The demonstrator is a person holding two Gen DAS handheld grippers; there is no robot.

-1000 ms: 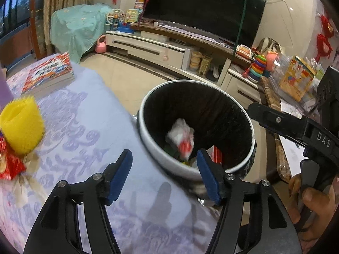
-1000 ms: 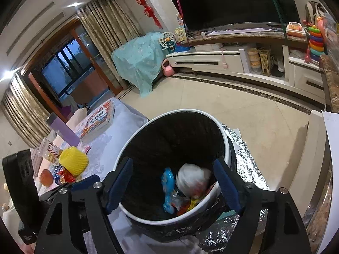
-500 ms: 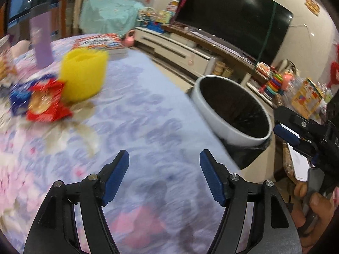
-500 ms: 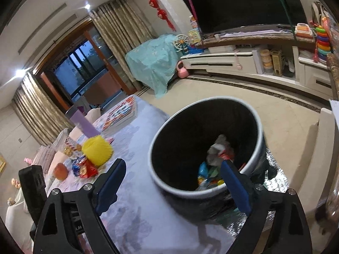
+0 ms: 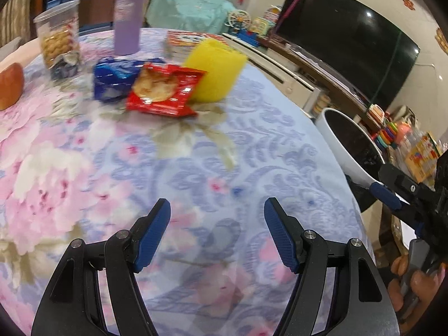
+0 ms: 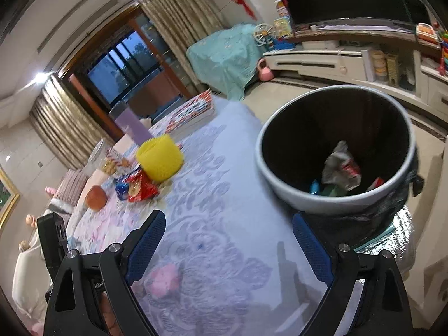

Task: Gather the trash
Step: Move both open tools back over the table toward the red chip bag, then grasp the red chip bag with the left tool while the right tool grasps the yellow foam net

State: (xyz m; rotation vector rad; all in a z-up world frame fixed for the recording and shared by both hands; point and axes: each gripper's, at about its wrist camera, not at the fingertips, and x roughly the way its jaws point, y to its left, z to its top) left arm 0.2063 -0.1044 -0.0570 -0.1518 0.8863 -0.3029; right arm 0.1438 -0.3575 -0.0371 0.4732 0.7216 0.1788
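A red snack wrapper (image 5: 165,89) and a blue wrapper (image 5: 117,77) lie on the flowered tablecloth (image 5: 196,168), in front of a yellow foam sleeve (image 5: 214,71). My left gripper (image 5: 217,232) hovers open over the cloth, well short of them, nothing between its fingers. The white bin with a black liner (image 6: 336,151) stands beside the table edge, holding crumpled wrappers (image 6: 340,168). My right gripper (image 6: 228,247) is open and empty, low over the cloth near the bin. The same red wrapper (image 6: 141,187) and yellow sleeve (image 6: 159,158) lie far left in the right wrist view.
A purple bottle (image 5: 127,14), a clear cookie jar (image 5: 58,39), a bread roll (image 5: 9,85) and a book (image 6: 193,112) stand on the far side of the table. A TV cabinet (image 6: 322,61) runs along the wall behind the bin. A hand (image 5: 411,282) holds the right gripper.
Both grippers have swung left from above the bin to over the tablecloth. The wrappers and yellow sleeve have come into the left view. The right jaws stand wider than before.
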